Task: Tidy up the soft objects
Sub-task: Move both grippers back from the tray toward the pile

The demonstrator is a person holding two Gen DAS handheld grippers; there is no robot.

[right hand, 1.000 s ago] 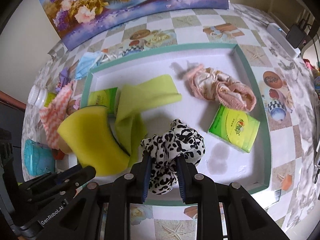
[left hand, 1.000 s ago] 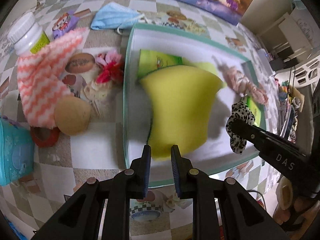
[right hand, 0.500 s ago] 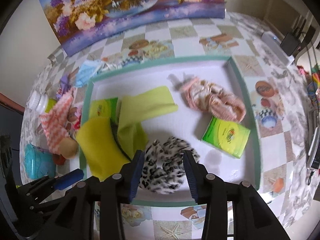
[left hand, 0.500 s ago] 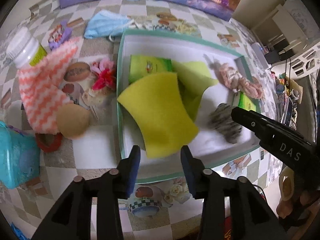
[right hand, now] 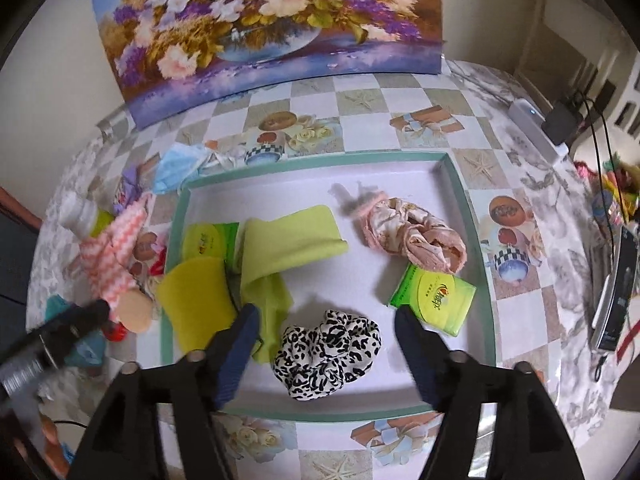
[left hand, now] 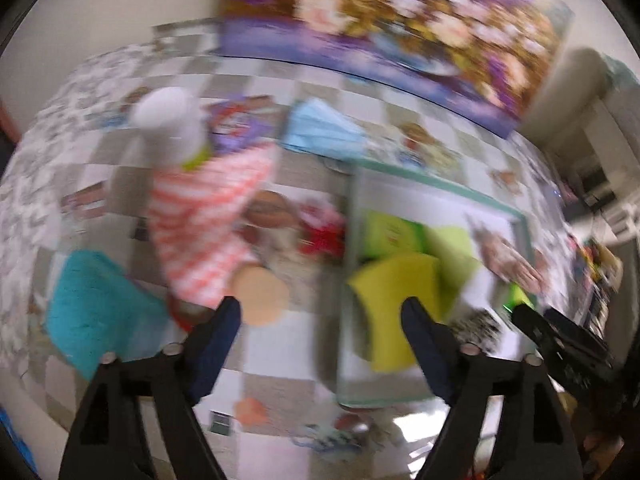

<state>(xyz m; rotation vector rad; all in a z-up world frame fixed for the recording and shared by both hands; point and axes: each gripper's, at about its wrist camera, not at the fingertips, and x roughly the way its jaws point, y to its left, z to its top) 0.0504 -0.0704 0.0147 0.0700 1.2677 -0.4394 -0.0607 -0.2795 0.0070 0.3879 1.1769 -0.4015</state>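
Bare tray floor (right hand: pixel 384 280) between pink cloth (right hand: pixel 412 234) and leopard scrunchie (right hand: pixel 326 354).

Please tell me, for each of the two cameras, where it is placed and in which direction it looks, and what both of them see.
Left wrist: sits on the left claw, looks steeply down at the tablecloth left of the tray; its own open fingers show, blurred.
Right wrist: sits on the right claw, looks steeply down into the tray, above the leopard scrunchie; its open fingers show.
Shared: tray, yellow sponge, flower painting, each other's claw.
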